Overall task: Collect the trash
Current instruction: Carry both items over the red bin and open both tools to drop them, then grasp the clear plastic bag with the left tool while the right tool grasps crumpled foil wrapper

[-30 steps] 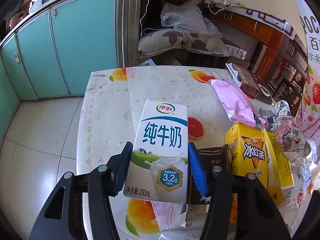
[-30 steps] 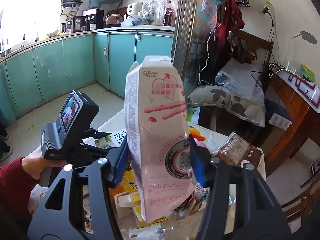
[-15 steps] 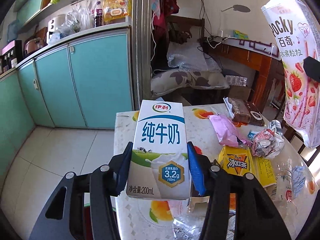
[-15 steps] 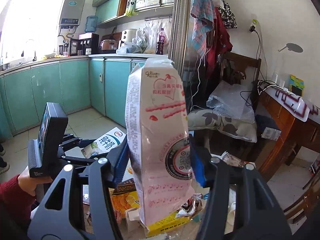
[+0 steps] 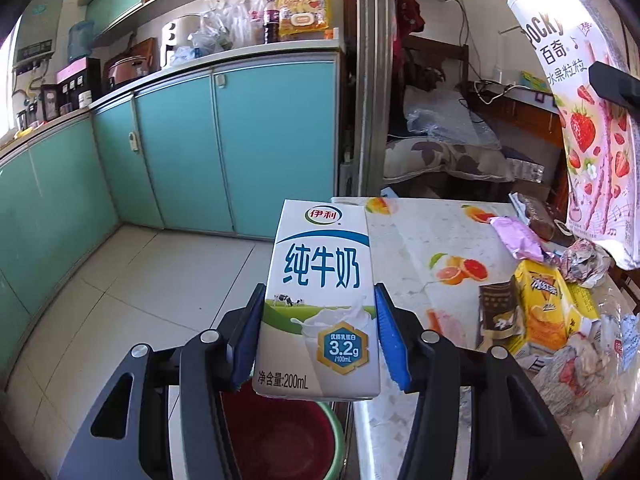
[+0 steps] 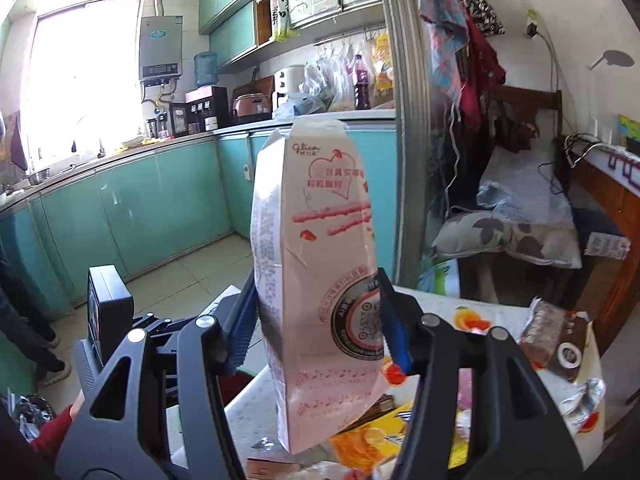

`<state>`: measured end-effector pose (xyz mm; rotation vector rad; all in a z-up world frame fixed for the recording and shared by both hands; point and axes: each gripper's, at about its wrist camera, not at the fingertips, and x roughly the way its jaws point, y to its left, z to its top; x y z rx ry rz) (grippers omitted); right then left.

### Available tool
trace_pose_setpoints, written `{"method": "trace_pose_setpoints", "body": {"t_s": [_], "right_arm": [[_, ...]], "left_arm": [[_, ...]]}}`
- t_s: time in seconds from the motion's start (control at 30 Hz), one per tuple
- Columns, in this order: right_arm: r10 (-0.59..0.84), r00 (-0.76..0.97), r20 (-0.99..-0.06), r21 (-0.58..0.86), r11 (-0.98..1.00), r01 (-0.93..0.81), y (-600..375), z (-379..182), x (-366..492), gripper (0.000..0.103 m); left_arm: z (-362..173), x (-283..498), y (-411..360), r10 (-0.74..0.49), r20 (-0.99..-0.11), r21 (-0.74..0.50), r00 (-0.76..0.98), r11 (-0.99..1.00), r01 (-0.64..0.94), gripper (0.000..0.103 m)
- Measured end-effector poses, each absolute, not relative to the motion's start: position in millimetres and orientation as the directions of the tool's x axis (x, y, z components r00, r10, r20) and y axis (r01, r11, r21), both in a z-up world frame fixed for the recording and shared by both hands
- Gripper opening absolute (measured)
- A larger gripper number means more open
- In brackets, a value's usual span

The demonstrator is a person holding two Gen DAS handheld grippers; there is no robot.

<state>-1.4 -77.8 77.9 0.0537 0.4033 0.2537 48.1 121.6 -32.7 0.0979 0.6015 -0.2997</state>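
Observation:
My left gripper [image 5: 318,338] is shut on a white and blue milk carton [image 5: 320,296], held upright in the air past the table's left edge, above a red bin [image 5: 276,438] with a green rim. My right gripper [image 6: 316,324] is shut on a pink Pocky box [image 6: 316,276], dented and upright, raised over the table; the same Pocky box [image 5: 580,120] shows at the upper right of the left wrist view. The left gripper's body [image 6: 110,320] sits low left in the right wrist view.
The table [image 5: 416,240] with a fruit-print cover carries more trash: a yellow drink carton [image 5: 544,304], a pink wrapper [image 5: 516,238], crumpled foil [image 5: 584,260], a brown packet [image 6: 556,340]. Teal cabinets [image 5: 240,148] line the tiled floor. A person's shoe [image 6: 54,372] stands far left.
The left gripper carried the milk carton left off the table until the red bin came into view beneath it. The right gripper rose a little with the Pocky box.

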Motion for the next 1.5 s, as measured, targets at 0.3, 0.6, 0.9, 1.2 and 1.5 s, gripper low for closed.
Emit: {"method": "trace_pose_setpoints", "body": {"t_s": [0.3, 0.6, 0.9, 1.2, 1.5], "right_arm": [[0.503, 0.644, -0.577, 0.346, 0.864, -0.366, -1.7, 15.0, 52.5, 0.054], [0.492, 0.474, -0.731, 0.397, 0.870, -0.291, 56.1, -58.7, 102.3, 0.063], [0.487, 0.526, -0.697, 0.387, 0.874, -0.294, 41.8, -28.2, 82.8, 0.072], [0.427, 0.669, -0.608, 0.251, 0.903, -0.348, -7.9, 31.2, 24.2, 0.077], [0.086, 0.787, -0.610, 0.004, 0.994, -0.105, -123.2, 39.7, -8.6, 0.078]], "left_arm": [[-87.6, 64.7, 204.0, -0.154, -0.705, -0.079, 0.692, 0.987, 0.140, 0.050], [-114.7, 72.0, 230.9, -0.099, -0.771, -0.077, 0.629, 0.995, 0.062, 0.051], [-106.0, 71.2, 229.7, -0.074, -0.756, -0.063, 0.650, 0.997, 0.040, 0.078], [-83.1, 64.1, 194.0, -0.129, -0.703, -0.056, 0.700, 0.990, 0.126, 0.084], [-56.0, 54.7, 120.9, -0.286, -0.657, -0.088, 0.697, 0.948, 0.306, 0.088]]}}
